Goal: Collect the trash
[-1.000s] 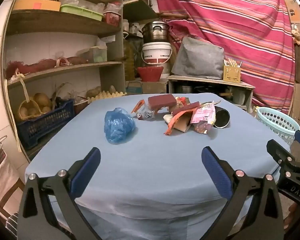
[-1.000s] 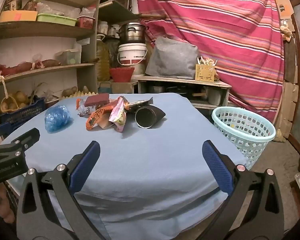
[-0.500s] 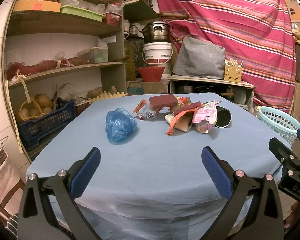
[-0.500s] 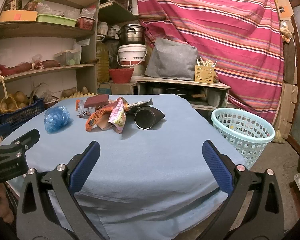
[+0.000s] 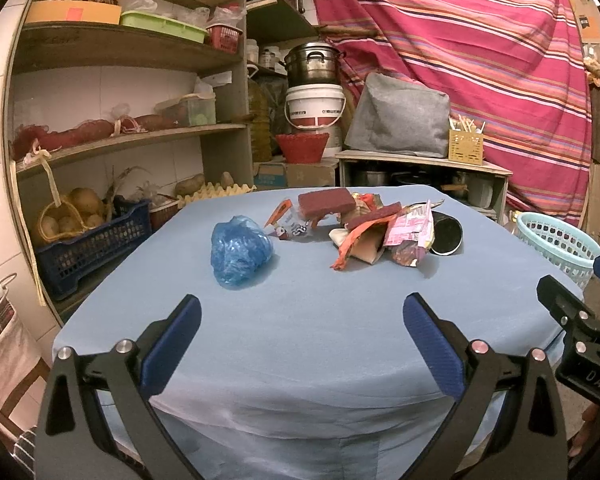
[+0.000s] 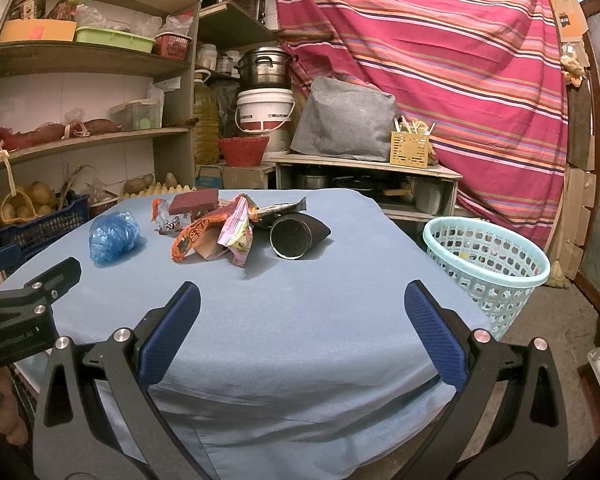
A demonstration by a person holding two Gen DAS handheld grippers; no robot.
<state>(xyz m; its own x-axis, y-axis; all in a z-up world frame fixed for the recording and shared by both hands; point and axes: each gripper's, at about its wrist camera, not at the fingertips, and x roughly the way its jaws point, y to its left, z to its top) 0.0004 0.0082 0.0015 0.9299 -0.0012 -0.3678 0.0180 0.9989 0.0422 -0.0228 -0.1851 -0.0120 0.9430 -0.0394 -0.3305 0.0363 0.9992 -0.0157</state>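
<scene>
A heap of trash lies on the blue-clothed table (image 5: pixel 300 320): a crumpled blue plastic bag (image 5: pixel 239 251), a dark red box (image 5: pixel 326 201), snack wrappers (image 5: pixel 408 232) and a black cone-shaped cup (image 6: pixel 296 234). The blue bag (image 6: pixel 114 237) and the wrappers (image 6: pixel 216 228) also show in the right wrist view. My left gripper (image 5: pixel 302 320) hangs open over the near table edge, well short of the trash. My right gripper (image 6: pixel 302 320) is open too, nothing between its fingers. A pale green basket (image 6: pixel 488 256) stands on the floor right of the table.
Wooden shelves (image 5: pixel 120 140) with crates, potatoes and boxes stand close on the left. A low cabinet (image 6: pixel 364 176) with pots, a white bucket (image 6: pixel 263 110) and a grey cover sits behind the table. A striped red cloth (image 6: pixel 440 60) hangs at the back.
Both grippers have drifted slightly, so the trash sits a touch higher and more to the right in view. Both stay open. Nothing on the table has moved.
</scene>
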